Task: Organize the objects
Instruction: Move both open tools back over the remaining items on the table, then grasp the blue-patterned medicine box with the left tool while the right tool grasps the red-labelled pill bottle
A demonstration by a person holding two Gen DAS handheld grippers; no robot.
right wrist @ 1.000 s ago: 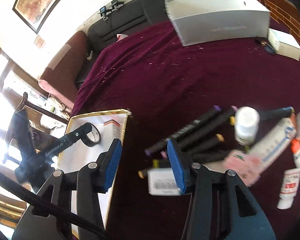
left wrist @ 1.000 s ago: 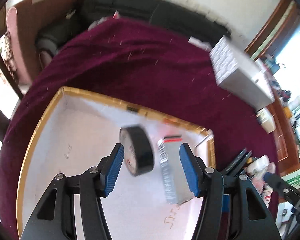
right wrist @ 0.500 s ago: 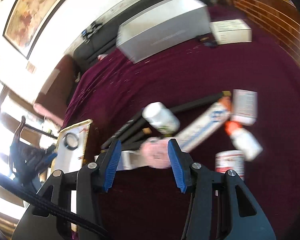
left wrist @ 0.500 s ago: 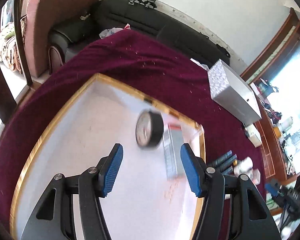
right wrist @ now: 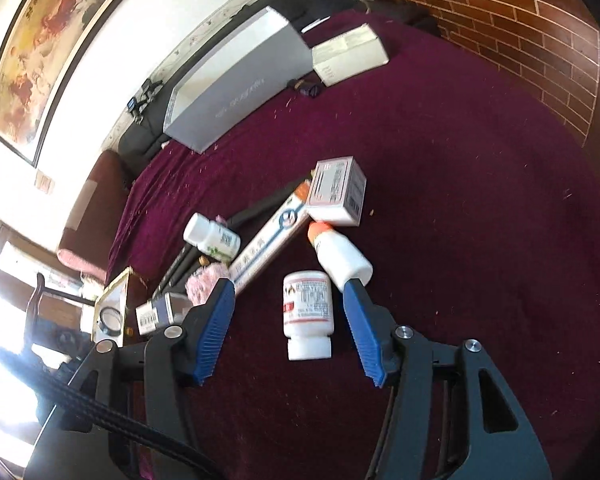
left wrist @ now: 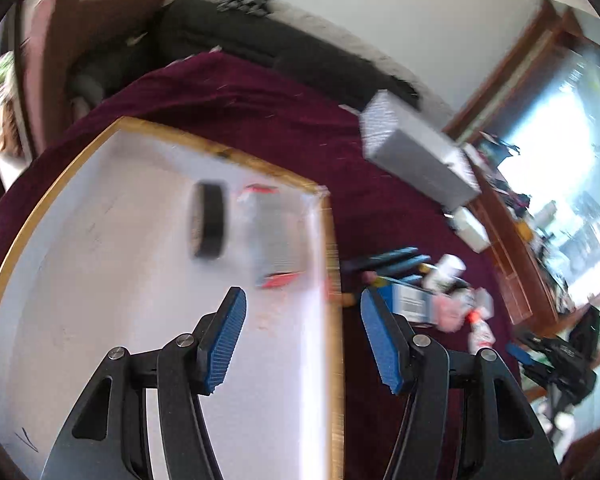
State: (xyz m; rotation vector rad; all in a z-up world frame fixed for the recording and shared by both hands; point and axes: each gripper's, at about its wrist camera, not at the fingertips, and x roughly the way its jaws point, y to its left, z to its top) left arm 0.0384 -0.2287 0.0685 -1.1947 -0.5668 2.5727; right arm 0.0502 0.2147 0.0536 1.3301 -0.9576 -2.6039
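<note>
My left gripper (left wrist: 300, 296) hangs open and empty over the right edge of a white, gold-rimmed tray (left wrist: 220, 148). A black tape roll (left wrist: 208, 222) and a grey packet with red ends (left wrist: 274, 236) lie in the tray. My right gripper (right wrist: 287, 286) is over the pile on the maroon cloth, its jaws opening. A white bottle with a red label (right wrist: 308, 312) lies between its fingers, untouched. Around it lie a glue bottle with an orange cap (right wrist: 340, 256), a long toothpaste box (right wrist: 268, 244), a small white carton (right wrist: 336, 192), a green-labelled bottle (right wrist: 212, 238) and black markers (right wrist: 256, 210).
A large grey box (right wrist: 236, 88) and a white box (right wrist: 348, 54) stand at the far side of the cloth. A pink fluffy item (right wrist: 204, 280) and a barcoded box (right wrist: 160, 312) lie near the tray. A dark sofa (left wrist: 260, 40) runs behind the table.
The left gripper has drawn back and to the right, leaving the tape roll and packet farther ahead. The right gripper swung from the markers to the bottles and its jaws widened.
</note>
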